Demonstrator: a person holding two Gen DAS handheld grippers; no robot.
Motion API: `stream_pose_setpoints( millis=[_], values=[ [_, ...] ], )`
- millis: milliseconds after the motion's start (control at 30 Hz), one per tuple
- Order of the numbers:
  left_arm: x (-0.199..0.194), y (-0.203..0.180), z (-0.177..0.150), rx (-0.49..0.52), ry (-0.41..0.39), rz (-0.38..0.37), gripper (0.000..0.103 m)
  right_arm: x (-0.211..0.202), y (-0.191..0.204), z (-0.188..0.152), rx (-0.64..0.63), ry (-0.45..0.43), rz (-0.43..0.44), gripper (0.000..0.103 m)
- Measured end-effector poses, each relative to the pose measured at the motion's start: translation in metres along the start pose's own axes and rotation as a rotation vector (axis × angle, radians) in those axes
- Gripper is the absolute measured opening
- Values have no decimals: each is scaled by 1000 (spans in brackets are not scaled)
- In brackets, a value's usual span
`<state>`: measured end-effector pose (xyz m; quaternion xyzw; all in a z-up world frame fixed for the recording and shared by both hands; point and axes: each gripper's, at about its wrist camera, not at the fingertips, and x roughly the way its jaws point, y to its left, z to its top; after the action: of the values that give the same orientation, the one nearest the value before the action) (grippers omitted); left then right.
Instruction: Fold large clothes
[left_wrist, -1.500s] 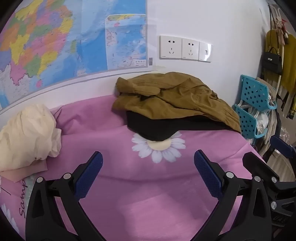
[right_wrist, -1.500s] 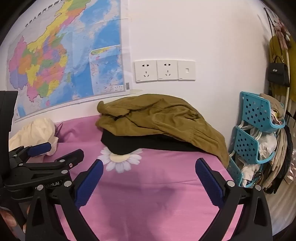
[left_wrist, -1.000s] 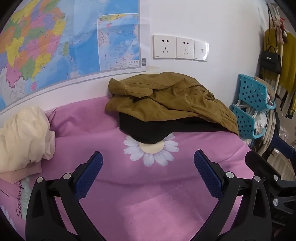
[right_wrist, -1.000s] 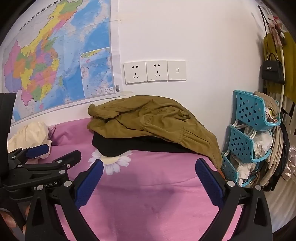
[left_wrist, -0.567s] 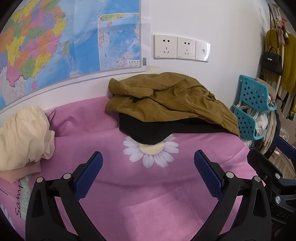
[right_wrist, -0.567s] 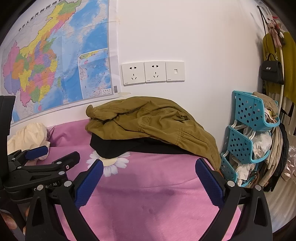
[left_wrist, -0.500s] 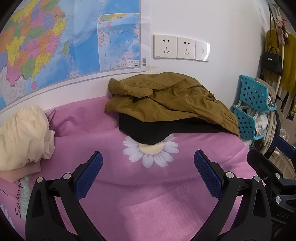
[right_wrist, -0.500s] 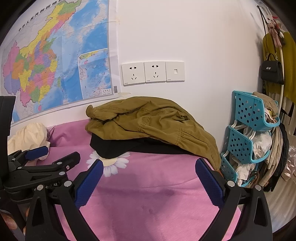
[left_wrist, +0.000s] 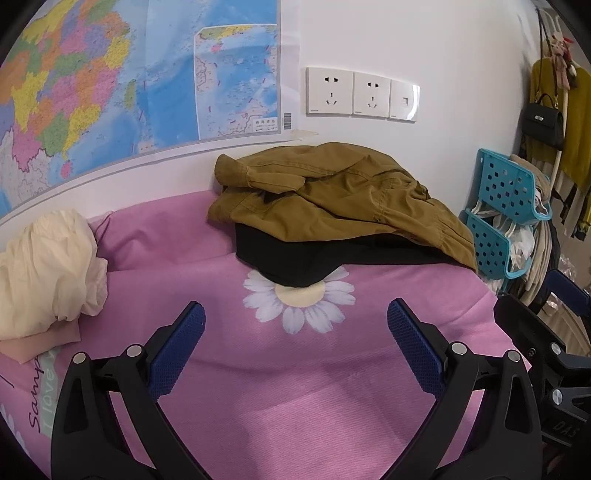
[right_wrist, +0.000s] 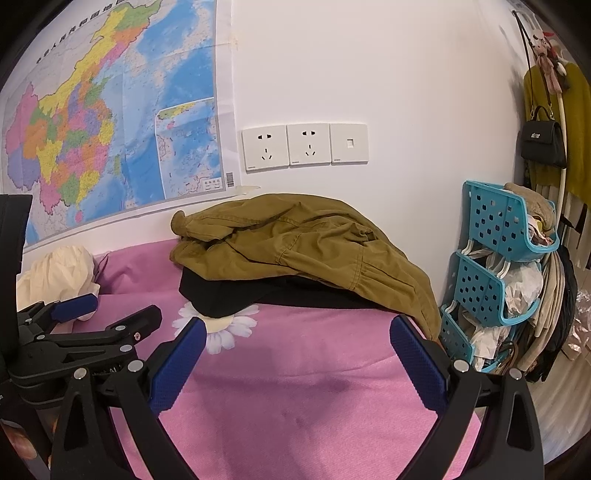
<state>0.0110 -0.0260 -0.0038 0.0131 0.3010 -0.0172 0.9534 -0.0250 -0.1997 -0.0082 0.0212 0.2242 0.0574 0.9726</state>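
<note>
Closest to us, the left gripper is hanging over the pink bed cover with its two blue pads wide apart. It is holding nothing. The right gripper is doing the same thing beside it, with its blue pads spread far apart and nothing between them. Both are pointing the same way, toward the wall.

A little farther on, a big white daisy print is showing on the cover. Off to the left, a cream cloth bundle is sitting in a soft lump.

Farther back, near the wall, the brown jacket is lying in a crumpled heap. It is resting on top of a black garment, which is peeking out underneath and covering the top of the daisy. Neither gripper is touching the clothes yet; they are well apart from the pile.

The jacket is looking thick and floppy, with bumpy seams and a stretchy band at the hem. It is probably a bit heavy and will droop when lifted. A seam, the hem or the rolled cuff on the left would be a good place to pinch, because the cloth is bunching thick there.

Behind it all, a map and white sockets are on the wall, and a blue rack is standing to the right.
</note>
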Motion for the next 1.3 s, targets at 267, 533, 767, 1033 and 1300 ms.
stream_pose_setpoints(
  millis=[267, 533, 767, 1033, 1300],
  values=[
    [2, 0, 1, -6, 2, 0, 98, 2, 0, 1, -1, -1, 3, 97],
    [4, 1, 0, -11, 7, -3, 98, 2, 1, 2, -7, -2, 1, 97],
    [6, 2, -1, -15, 16, -4, 98, 5, 4, 2, -21, 1, 3, 97],
    [20, 9, 5, -34, 43, 13, 98, 20, 9, 11, -56, 10, 23, 97],
    [48, 31, 20, -81, 79, 48, 98, 54, 18, 33, -141, 15, 42, 97]
  ],
)
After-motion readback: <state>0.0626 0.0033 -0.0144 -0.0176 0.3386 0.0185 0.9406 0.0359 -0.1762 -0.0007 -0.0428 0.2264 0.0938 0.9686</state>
